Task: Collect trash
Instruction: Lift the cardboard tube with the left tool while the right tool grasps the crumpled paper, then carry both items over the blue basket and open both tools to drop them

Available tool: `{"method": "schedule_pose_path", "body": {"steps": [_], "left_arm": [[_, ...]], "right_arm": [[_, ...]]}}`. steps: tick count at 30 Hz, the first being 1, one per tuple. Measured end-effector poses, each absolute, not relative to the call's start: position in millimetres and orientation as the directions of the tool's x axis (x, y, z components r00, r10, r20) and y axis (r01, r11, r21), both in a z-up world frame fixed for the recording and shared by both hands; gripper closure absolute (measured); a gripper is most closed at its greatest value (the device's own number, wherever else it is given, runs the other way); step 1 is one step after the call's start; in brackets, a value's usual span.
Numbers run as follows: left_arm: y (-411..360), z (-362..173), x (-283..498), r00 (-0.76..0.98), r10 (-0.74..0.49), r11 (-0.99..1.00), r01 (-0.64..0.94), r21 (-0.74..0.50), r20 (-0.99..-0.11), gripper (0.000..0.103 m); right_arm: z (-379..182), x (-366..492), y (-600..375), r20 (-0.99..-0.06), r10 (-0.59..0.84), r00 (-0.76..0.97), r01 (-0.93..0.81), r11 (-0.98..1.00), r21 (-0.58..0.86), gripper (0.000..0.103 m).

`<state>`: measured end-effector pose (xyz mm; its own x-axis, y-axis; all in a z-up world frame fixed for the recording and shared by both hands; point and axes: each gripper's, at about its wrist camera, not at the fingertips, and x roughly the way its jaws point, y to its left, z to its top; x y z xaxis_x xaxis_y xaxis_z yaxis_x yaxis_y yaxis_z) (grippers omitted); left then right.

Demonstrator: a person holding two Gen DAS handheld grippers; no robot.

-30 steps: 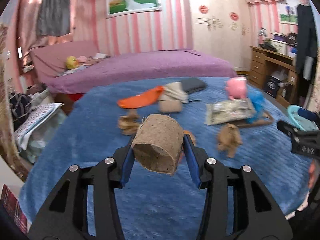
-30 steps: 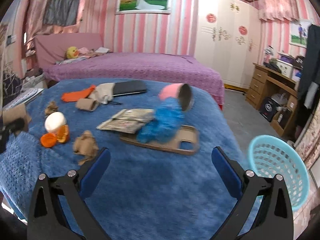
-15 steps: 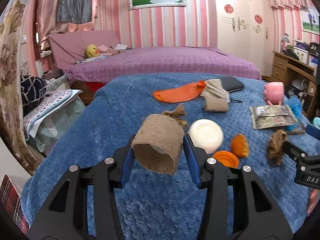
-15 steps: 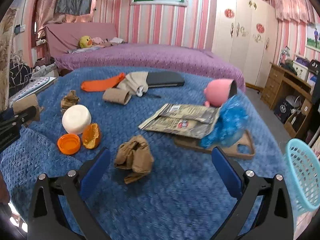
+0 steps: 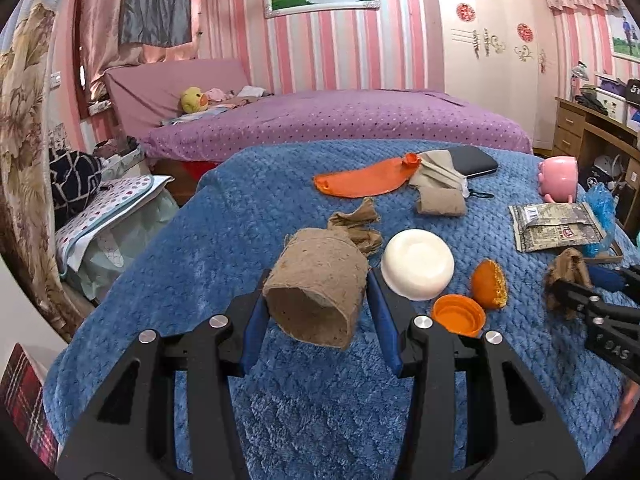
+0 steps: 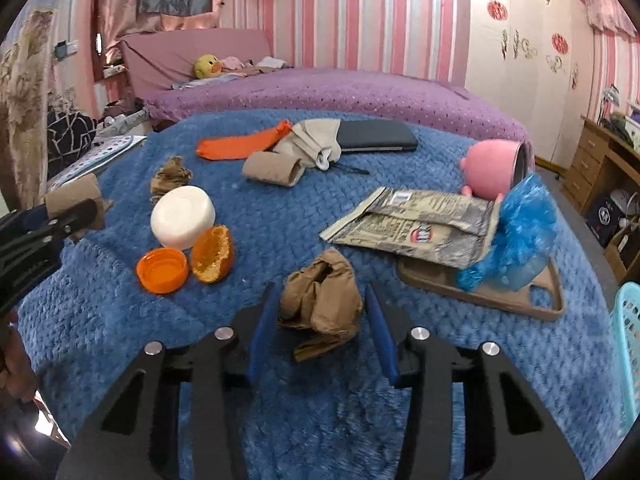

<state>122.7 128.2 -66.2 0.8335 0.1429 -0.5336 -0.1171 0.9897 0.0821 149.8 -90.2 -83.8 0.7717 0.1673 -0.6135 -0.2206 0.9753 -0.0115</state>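
Note:
My left gripper [image 5: 317,280] is shut on a brown fibre tube [image 5: 316,304], held just above the blue blanket [image 5: 240,240]. In the right wrist view that gripper [image 6: 48,220] and its tube [image 6: 72,200] show at the left edge. My right gripper [image 6: 320,296] is low on the blanket, its jaws closing on a crumpled brown paper [image 6: 320,304] whose sides meet the blue pads. The left wrist view shows this right gripper [image 5: 580,292] around the same paper [image 5: 568,272].
Spread over the blanket are a white round lid [image 6: 182,216], an orange cap [image 6: 162,270], an orange peel [image 6: 212,254], another paper wad [image 6: 170,174], a cardboard roll [image 6: 274,168], a foil wrapper [image 6: 424,220], a blue bag [image 6: 516,232] and a pink cup [image 6: 492,168]. A light-blue basket [image 6: 628,340] stands off the right edge.
The right gripper came down onto the crumpled paper and its jaws went from wide open to closed around it. The left gripper kept its tube and swung left and lower.

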Motion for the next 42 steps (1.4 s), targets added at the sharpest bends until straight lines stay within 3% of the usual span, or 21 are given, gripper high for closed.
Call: {"method": "schedule_pose_path", "body": {"steps": [7, 22, 32, 42], "left_arm": [[110.8, -53.2, 112.7, 0.836, 0.166, 0.986, -0.144, 0.082, -0.523, 0.057], [-11.8, -26.4, 97.9, 0.867, 0.038, 0.999, -0.023, 0.036, -0.497, 0.056], [-108.8, -16.7, 96.2, 0.854, -0.118, 0.991, 0.133, -0.008, -0.506, 0.056], [-204.8, -13.6, 94.8, 0.816, -0.309, 0.942, 0.332, -0.04, -0.49, 0.055]], "right_arm": [[-72.1, 136.3, -127.8, -0.592, 0.151, 0.791, -0.212, 0.977, -0.034, 0.059], [-43.8, 101.2, -268.7, -0.524, 0.056, 0.85, -0.072, 0.997, -0.01, 0.059], [-24.7, 76.3, -366.1, -0.489, -0.063, 0.87, 0.046, 0.998, -0.048, 0.059], [-32.7, 66.5, -463.2, -0.527, -0.183, 0.83, 0.17, 0.983, -0.074, 0.059]]}}
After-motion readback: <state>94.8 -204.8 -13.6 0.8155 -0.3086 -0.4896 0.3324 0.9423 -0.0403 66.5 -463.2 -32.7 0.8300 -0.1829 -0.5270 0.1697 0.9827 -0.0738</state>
